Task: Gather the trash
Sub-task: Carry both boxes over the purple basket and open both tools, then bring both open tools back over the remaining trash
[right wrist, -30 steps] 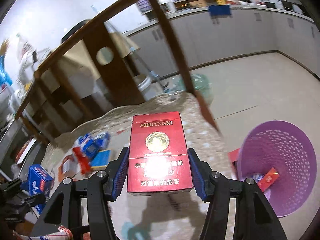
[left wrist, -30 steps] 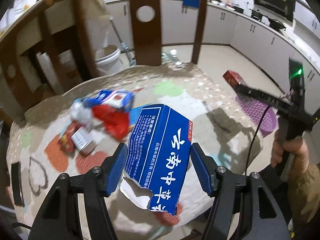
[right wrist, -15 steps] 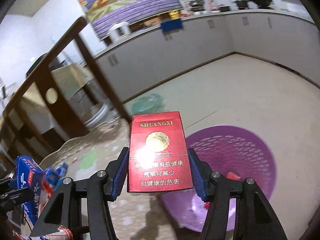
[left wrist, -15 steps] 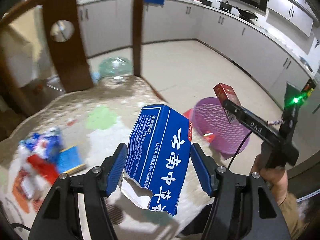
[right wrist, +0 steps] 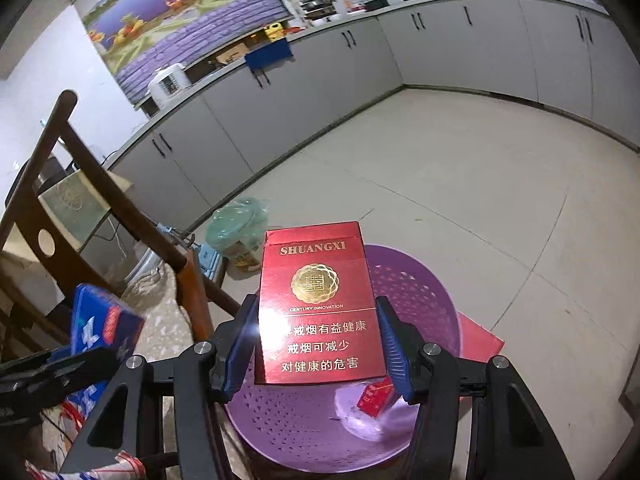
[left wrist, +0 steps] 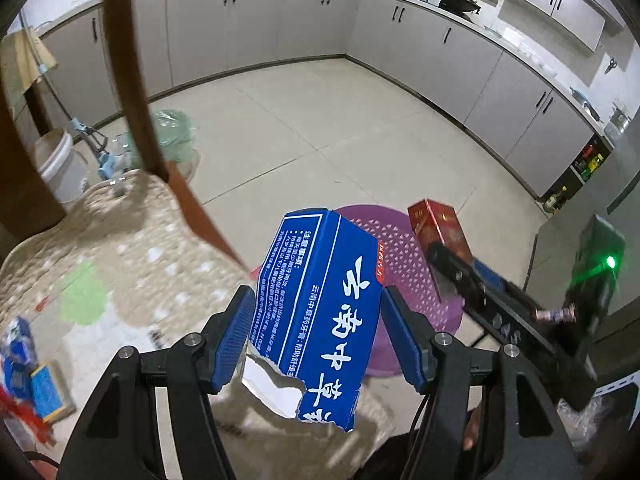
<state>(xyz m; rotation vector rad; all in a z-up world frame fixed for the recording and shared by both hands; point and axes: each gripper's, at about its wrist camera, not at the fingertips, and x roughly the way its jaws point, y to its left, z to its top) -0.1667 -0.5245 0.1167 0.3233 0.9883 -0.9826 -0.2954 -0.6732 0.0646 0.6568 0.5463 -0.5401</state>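
Note:
My left gripper (left wrist: pixel 318 340) is shut on a torn blue toothpaste box (left wrist: pixel 320 312) and holds it over the table's right edge, near the purple basket (left wrist: pixel 404 256) on the floor. My right gripper (right wrist: pixel 316 344) is shut on a red cigarette pack (right wrist: pixel 318 304) and holds it above the purple basket (right wrist: pixel 420 300). A small red pack (right wrist: pixel 374 398) lies inside the basket. The red pack (left wrist: pixel 438 228) and right gripper also show in the left wrist view. The blue box (right wrist: pixel 100 332) shows at the left of the right wrist view.
A table with a patterned cloth (left wrist: pixel 120 280) holds blue and red wrappers (left wrist: pixel 28 368) at its left edge. A wooden chair (right wrist: pixel 80 208) stands by the table. A green bag (right wrist: pixel 236 224), a white bucket (left wrist: pixel 60 164) and grey cabinets (right wrist: pixel 440 40) lie beyond.
Both grippers swung right, away from the table's trash pile toward the purple basket. The red pack now hangs over the basket; the blue box is close beside it. Both grips stayed shut.

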